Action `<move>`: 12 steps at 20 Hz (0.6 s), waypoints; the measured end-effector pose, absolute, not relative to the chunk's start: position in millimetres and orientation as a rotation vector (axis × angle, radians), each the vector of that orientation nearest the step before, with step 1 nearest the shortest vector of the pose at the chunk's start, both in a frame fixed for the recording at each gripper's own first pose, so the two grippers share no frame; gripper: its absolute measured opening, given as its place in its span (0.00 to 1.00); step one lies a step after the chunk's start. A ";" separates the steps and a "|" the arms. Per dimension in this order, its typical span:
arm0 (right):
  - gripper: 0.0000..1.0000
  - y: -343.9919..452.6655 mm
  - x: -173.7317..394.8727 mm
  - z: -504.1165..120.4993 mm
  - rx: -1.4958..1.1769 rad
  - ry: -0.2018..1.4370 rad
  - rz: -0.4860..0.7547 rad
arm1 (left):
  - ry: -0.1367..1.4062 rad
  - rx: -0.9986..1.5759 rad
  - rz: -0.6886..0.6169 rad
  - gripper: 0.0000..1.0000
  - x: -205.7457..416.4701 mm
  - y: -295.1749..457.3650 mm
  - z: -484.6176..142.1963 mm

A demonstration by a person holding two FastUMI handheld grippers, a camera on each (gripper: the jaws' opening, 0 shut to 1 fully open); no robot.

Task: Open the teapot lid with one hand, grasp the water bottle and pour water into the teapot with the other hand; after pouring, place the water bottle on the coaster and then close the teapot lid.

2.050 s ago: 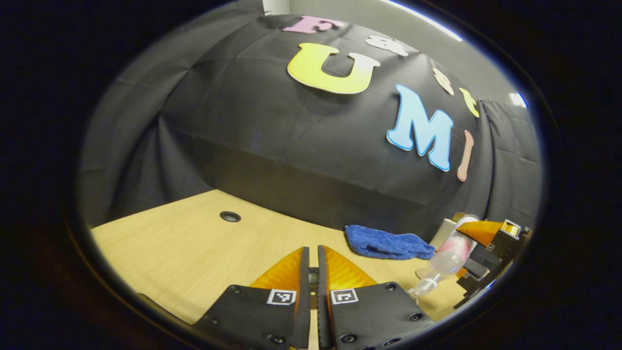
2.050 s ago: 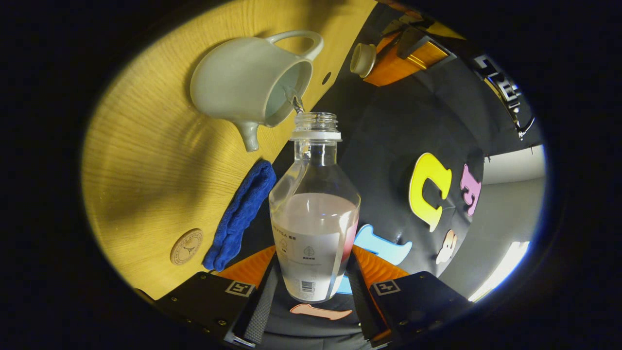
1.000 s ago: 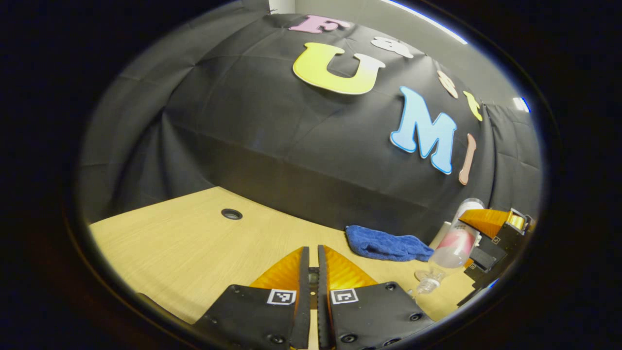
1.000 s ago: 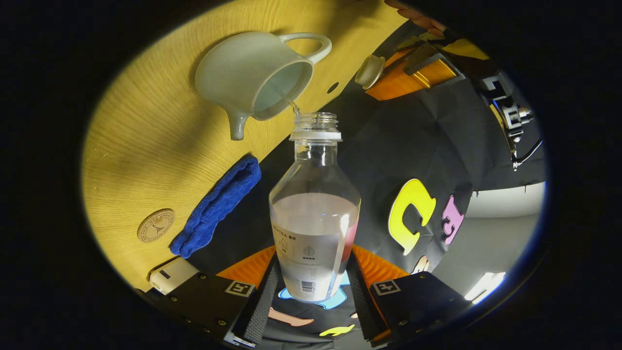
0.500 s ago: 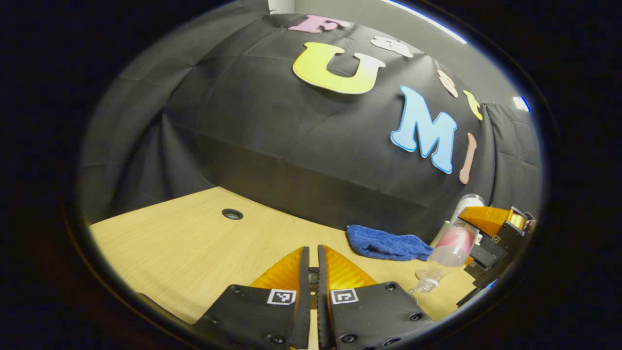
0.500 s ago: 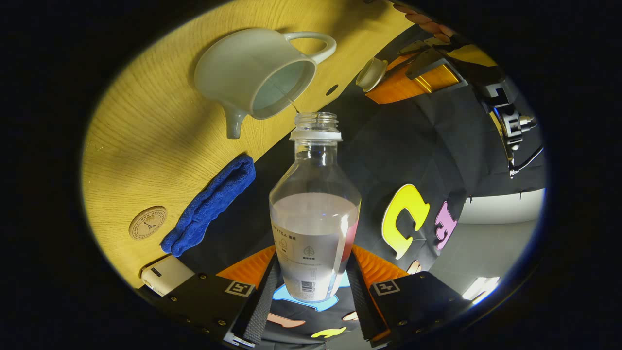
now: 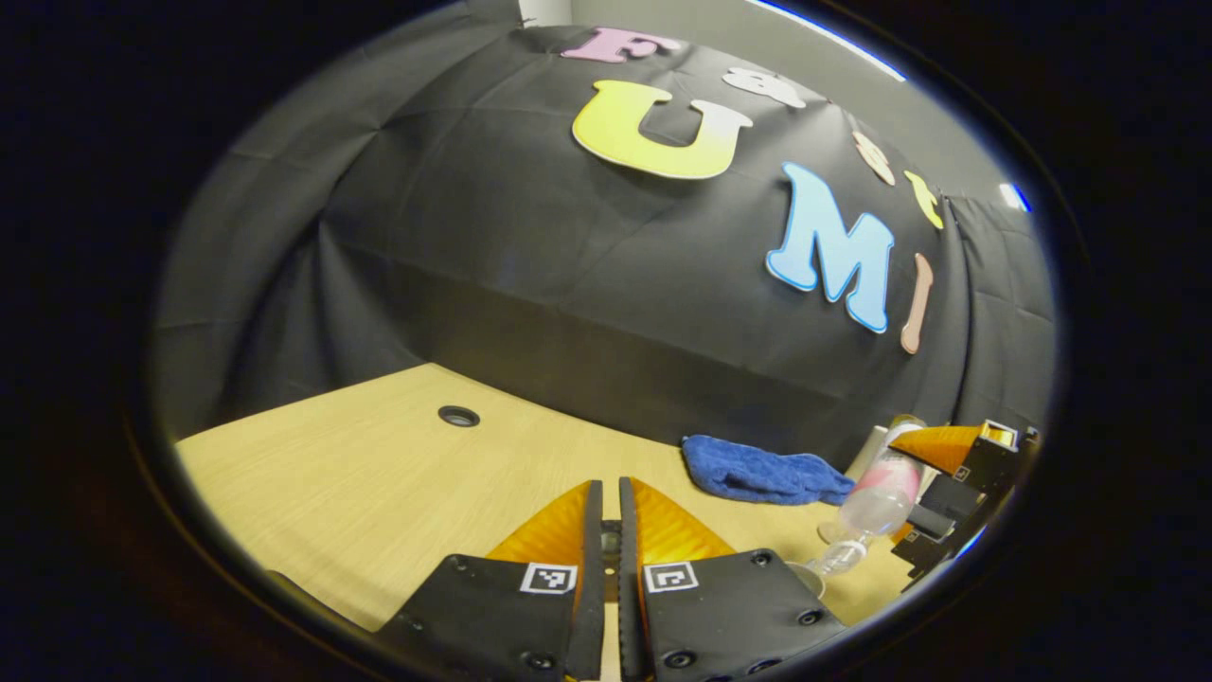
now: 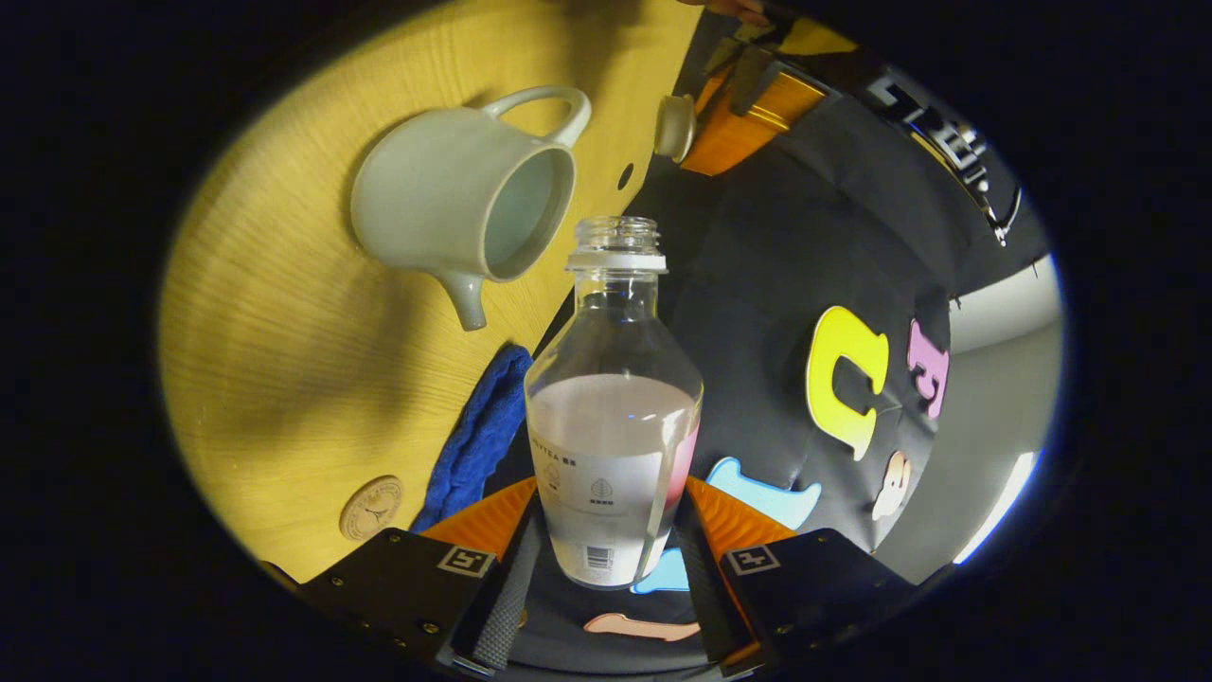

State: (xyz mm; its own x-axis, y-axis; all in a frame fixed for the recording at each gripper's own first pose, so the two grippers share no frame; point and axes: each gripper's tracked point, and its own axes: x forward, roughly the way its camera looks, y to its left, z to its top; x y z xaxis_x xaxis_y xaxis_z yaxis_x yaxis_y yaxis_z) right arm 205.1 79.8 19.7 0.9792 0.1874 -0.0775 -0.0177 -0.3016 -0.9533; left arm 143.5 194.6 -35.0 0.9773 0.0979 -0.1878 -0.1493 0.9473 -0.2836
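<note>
Since the water bottle (image 8: pixel 614 417) is clear, thin-walled and part full, I judge it light but sloshy and easy to dent, so my right claw (image 8: pixel 606 568) clamping its lower labelled body suits it. Its open neck points ahead of that claw toward the teapot (image 8: pixel 454 208), whose ceramic I'd treat as heavy and brittle. The lid (image 8: pixel 674 128) hangs beyond in my left claw (image 7: pixel 606 540), fingers nearly together. The coaster (image 8: pixel 371 508) lies on the bench (image 8: pixel 284 350).
</note>
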 end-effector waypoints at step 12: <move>0.74 55.8 204.7 -11.1 -1.342 0.089 0.302 | 0.196 -0.285 0.120 0.12 146.7 186.3 -41.7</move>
State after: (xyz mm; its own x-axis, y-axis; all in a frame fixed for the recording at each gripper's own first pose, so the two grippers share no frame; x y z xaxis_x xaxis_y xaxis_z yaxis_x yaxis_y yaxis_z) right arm 204.7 55.8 -11.1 0.9577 0.1643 -0.2362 -0.2662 0.1943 -0.9441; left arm 146.7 186.3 -41.7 0.9739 0.0895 -0.2088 -0.1448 0.9527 -0.2670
